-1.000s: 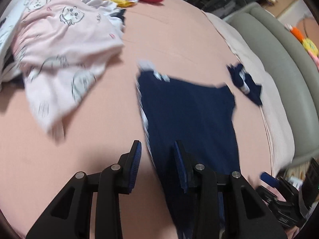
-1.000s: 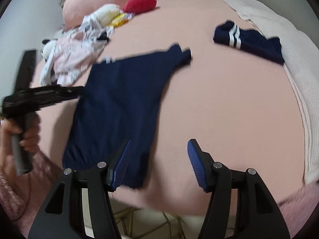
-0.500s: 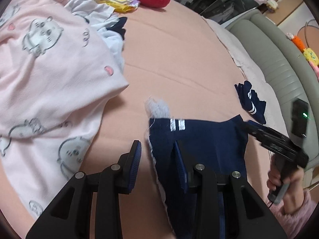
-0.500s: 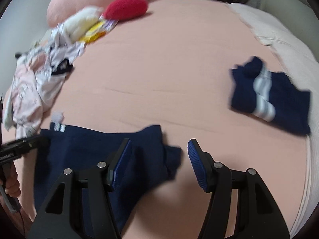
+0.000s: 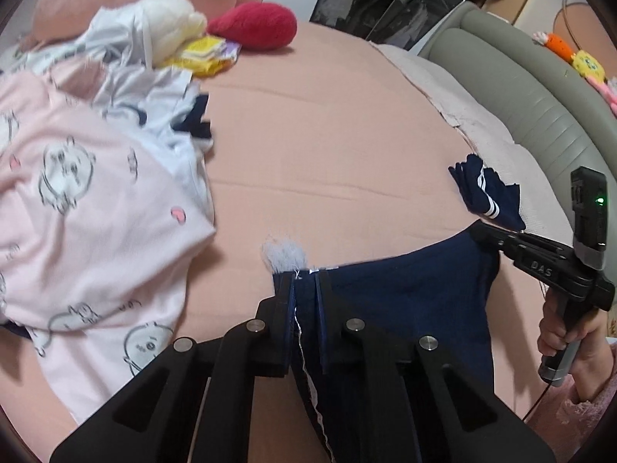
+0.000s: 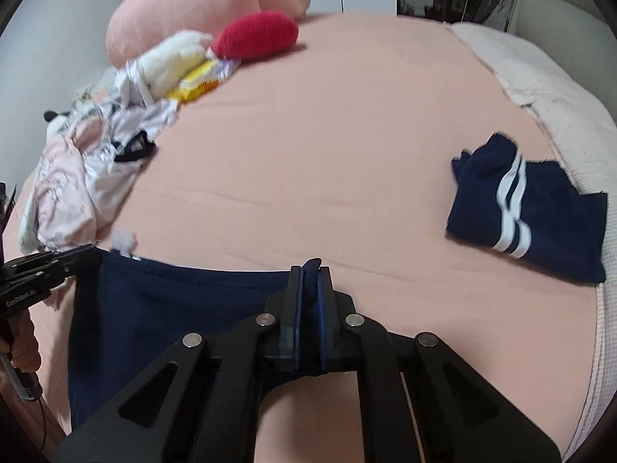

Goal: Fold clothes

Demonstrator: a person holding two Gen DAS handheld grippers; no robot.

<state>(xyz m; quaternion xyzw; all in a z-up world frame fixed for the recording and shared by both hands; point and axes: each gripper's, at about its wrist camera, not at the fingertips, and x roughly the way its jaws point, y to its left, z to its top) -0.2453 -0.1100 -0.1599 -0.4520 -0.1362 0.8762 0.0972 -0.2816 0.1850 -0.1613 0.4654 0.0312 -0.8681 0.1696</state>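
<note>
A navy garment (image 5: 405,308) is stretched between my two grippers over the pink bed sheet (image 5: 327,135). My left gripper (image 5: 304,281) is closing its jaws on the garment's top corner, beside a white fluffy tuft (image 5: 283,254), and the pads press on the cloth. My right gripper (image 6: 308,274) is shut on the other top corner, with a fold of navy cloth poking out between the pads. The garment (image 6: 173,308) hangs down to the left in the right wrist view. Each view shows the other gripper at its edge: right gripper (image 5: 476,231), left gripper (image 6: 90,252).
A folded navy piece with white stripes (image 6: 528,212) lies at the right, near a white blanket (image 6: 559,115). A heap of pink and white clothes (image 5: 77,193) fills the left. A red cushion (image 5: 254,25) and a soft toy (image 5: 169,19) sit at the back.
Both pairs of jaws have gone from open to closed on the navy garment's top corners. The garment's top edge now runs taut between the two grippers.
</note>
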